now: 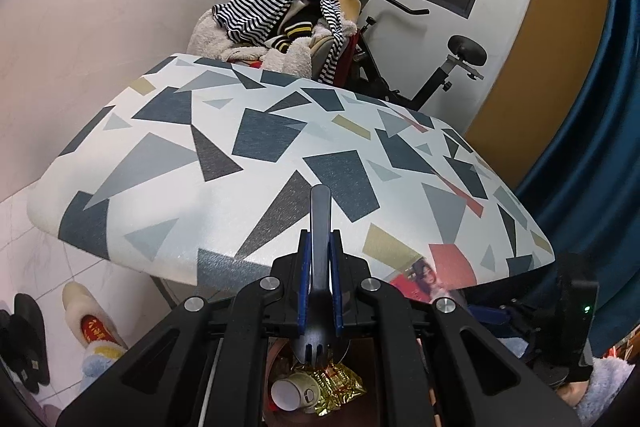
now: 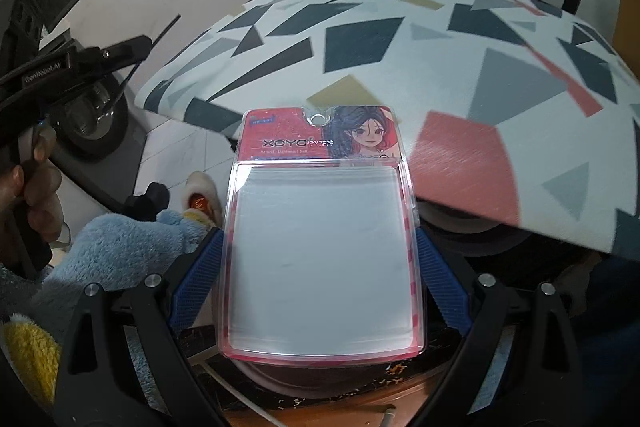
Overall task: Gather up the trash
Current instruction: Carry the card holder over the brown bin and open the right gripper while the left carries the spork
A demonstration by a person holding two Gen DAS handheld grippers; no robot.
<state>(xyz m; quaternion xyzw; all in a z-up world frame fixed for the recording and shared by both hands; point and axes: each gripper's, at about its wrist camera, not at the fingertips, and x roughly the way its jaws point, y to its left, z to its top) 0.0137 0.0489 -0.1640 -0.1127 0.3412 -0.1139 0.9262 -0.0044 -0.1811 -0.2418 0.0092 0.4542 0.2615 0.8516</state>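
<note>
My left gripper [image 1: 320,259] is shut on a black plastic spork [image 1: 320,227], handle pointing forward over the table edge, its tines end over a bin below. The bin [image 1: 316,387] holds a white paper cup [image 1: 290,391] and a gold foil wrapper [image 1: 340,387]. My right gripper [image 2: 320,267] is shut on a clear plastic blister pack [image 2: 322,247] with a pink card showing a cartoon girl, held just off the near edge of the patterned table [image 2: 400,47]. The same pack shows in the left wrist view [image 1: 420,283].
The table [image 1: 280,147] has a white cloth with grey, blue, yellow and red shapes. Behind it are a chair piled with clothes [image 1: 280,23] and an exercise bike [image 1: 420,67]. Slippers [image 1: 92,323] lie on the tiled floor at the left.
</note>
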